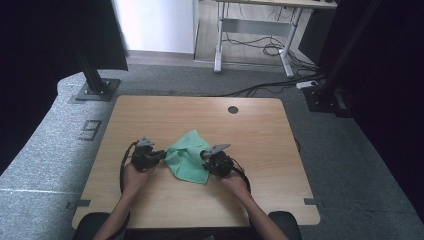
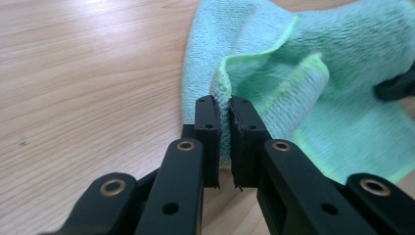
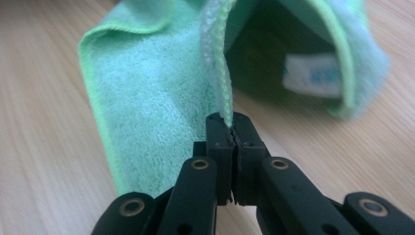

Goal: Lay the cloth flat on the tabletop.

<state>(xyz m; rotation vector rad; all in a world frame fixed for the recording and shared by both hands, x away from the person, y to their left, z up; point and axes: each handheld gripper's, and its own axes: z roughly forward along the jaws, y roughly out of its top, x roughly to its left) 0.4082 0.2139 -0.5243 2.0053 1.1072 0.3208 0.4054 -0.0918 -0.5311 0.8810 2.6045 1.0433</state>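
Note:
A green microfibre cloth [image 1: 186, 157] lies rumpled on the wooden table [image 1: 150, 115] between my two grippers. My left gripper [image 1: 161, 155] sits at the cloth's left side, and in the left gripper view its jaws [image 2: 224, 105] pinch a raised fold of the cloth's hem [image 2: 221, 81]. My right gripper [image 1: 204, 156] is at the cloth's right side. In the right gripper view its jaws [image 3: 232, 126] are shut on a thin hemmed edge [image 3: 220, 73] that rises from them. A white label [image 3: 313, 73] shows inside the lifted fold.
A round cable hole [image 1: 233, 109] sits near the table's far edge. Black frame posts on base plates [image 1: 95, 90] stand on the grey floor at both far corners. A desk with cables [image 1: 260, 45] stands farther back. The person's forearms [image 1: 250, 205] enter from the near edge.

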